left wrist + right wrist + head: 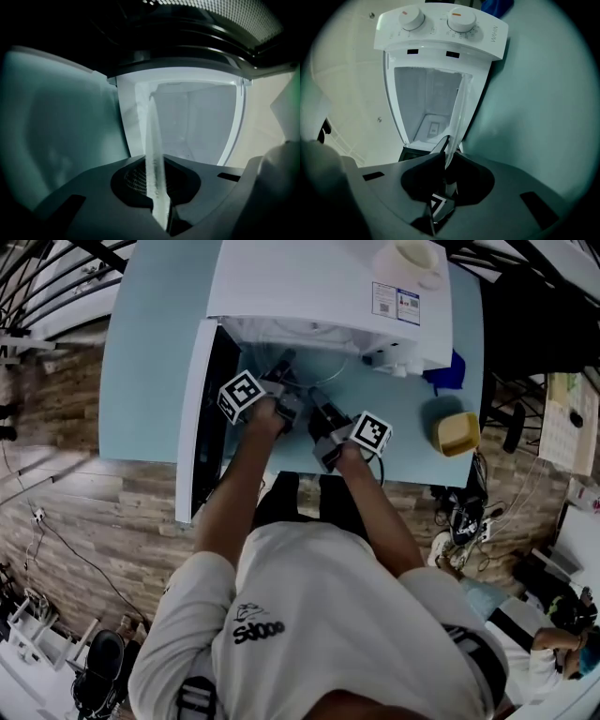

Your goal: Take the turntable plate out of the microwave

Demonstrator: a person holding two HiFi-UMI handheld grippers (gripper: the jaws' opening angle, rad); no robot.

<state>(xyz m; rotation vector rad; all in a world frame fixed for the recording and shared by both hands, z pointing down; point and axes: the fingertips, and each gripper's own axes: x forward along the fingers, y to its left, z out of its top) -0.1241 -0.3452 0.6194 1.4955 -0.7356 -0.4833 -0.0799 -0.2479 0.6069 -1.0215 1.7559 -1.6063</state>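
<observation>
The clear glass turntable plate (pixel 153 140) runs edge-on between the jaws of my left gripper (pixel 157 165), which is shut on its rim. In the right gripper view the plate's rim (pixel 458 117) also sits pinched in my right gripper (pixel 446 158). Both grippers point at the open cavity (pixel 425 105) of the white microwave (pixel 309 287). In the head view the left gripper (pixel 281 371) and right gripper (pixel 315 401) are side by side at the oven's mouth, with the plate (pixel 330 374) only faintly visible between them.
The microwave door (pixel 199 418) stands swung open at the left, over the light blue table (pixel 150 352). A yellow box (pixel 457 432) and a blue item (pixel 455 371) lie right of the oven. A white cup (pixel 412 259) sits on top. Two dials (pixel 436 19) face the right gripper.
</observation>
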